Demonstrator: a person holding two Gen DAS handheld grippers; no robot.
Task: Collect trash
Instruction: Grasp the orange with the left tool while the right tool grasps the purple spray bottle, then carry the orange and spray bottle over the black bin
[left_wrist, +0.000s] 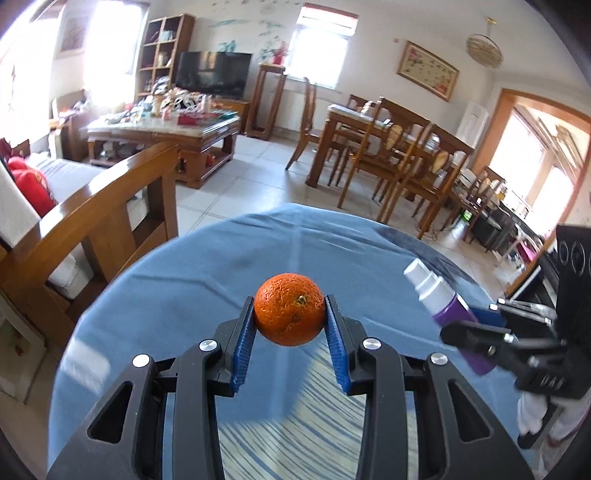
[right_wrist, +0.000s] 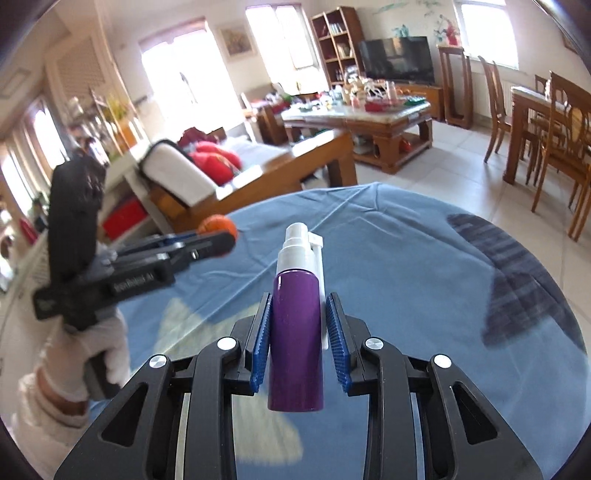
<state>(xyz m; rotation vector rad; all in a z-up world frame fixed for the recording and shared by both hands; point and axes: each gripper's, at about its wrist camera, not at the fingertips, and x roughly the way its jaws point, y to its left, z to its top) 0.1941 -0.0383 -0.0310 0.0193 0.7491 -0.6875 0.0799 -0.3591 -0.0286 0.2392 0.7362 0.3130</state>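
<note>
Only the blue tablecloth (left_wrist: 184, 280) lies ahead; wooden sofa arm (left_wrist: 110, 192) flanks left.

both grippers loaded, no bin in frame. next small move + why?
Probably keep both grips and pan to find a bin before carrying anything. The left gripper is shut on the orange and the right gripper on the purple spray bottle, both held off the blue tablecloth. Neither view shows a trash container, so there's no visible drop target.
</note>
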